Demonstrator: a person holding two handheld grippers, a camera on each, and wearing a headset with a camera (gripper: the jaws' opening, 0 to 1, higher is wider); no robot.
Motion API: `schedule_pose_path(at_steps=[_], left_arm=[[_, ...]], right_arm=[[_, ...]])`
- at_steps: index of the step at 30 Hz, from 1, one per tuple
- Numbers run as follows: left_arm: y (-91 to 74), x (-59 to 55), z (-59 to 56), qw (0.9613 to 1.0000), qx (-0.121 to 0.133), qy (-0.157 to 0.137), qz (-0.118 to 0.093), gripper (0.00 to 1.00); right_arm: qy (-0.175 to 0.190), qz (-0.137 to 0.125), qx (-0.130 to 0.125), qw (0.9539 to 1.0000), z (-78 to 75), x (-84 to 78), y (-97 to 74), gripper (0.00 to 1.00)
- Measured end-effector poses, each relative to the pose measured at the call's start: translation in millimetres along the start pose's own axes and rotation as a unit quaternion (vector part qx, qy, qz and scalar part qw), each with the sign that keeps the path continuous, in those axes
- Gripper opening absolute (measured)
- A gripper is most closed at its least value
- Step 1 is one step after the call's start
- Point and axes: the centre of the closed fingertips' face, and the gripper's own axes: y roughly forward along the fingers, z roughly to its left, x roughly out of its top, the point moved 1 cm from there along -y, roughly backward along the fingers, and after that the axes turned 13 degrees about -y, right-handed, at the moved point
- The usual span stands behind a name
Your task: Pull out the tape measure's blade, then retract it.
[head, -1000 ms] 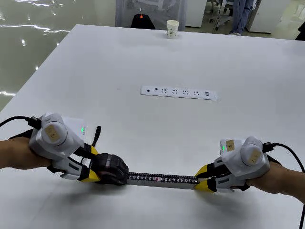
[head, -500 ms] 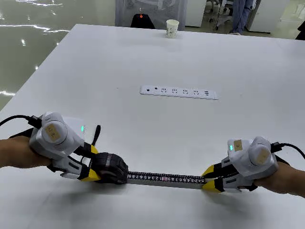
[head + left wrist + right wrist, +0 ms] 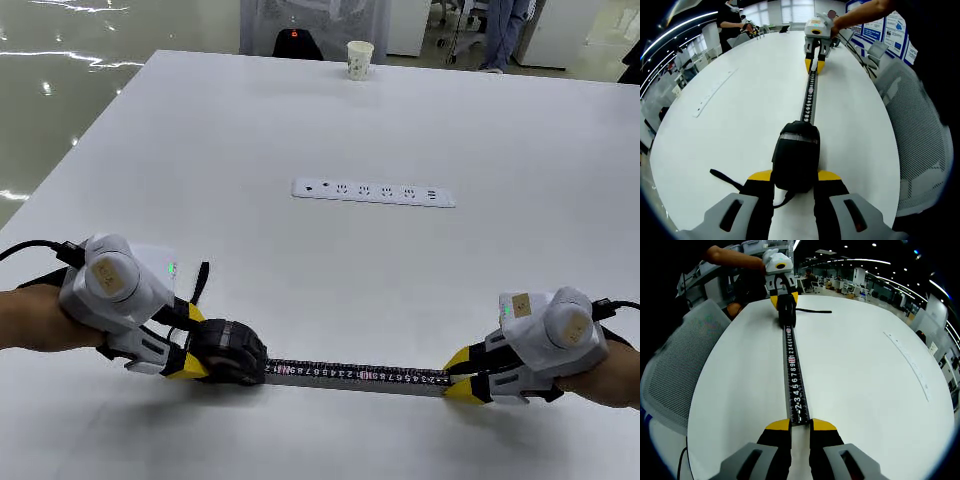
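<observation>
White table (image 3: 400, 120) takes up most of what we can see, big and mostly bare. Near its front edge lies the tape measure (image 3: 228, 352), a black case resting on the table top. The left gripper (image 3: 194, 342) has its two jaws squeezed on the sides of the case. The blade (image 3: 355, 376) comes out of the case and runs flat along the table to the right gripper (image 3: 459, 374). That gripper's jaws are pinched tight on the blade's end. The two grippers are well apart.

What could go wrong? If the right jaws slip off, I think the blade would snap back into the case very fast and might whip about. If the left jaws let the case turn or slide, the case could jump along the table. If the blade gets lifted or twisted, it may bend and kink. Letting it go back in slowly looks safest.

Counting, big to small: one table, two grippers, one power strip (image 3: 373, 192) in the middle of the table, one tape measure with one blade, and one paper cup (image 3: 361, 59) at the far edge.
</observation>
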Motion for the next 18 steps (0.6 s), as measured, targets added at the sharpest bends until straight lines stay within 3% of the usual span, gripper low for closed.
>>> schedule_pose_path(at_steps=[11, 18], left_arm=[[-0.4, -1.0, -0.5, 1.0000, 0.000, 0.001, 0.001, 0.25], [-0.4, -1.2, -0.2, 1.0000, 0.003, 0.003, 0.003, 0.25]], right_arm=[[0.006, 0.012, -0.005, 0.9999, 2.4, -13.8, -10.3, 0.09], [0.007, 0.014, -0.005, 0.9999, 2.0, -13.8, -9.6, 0.09]])
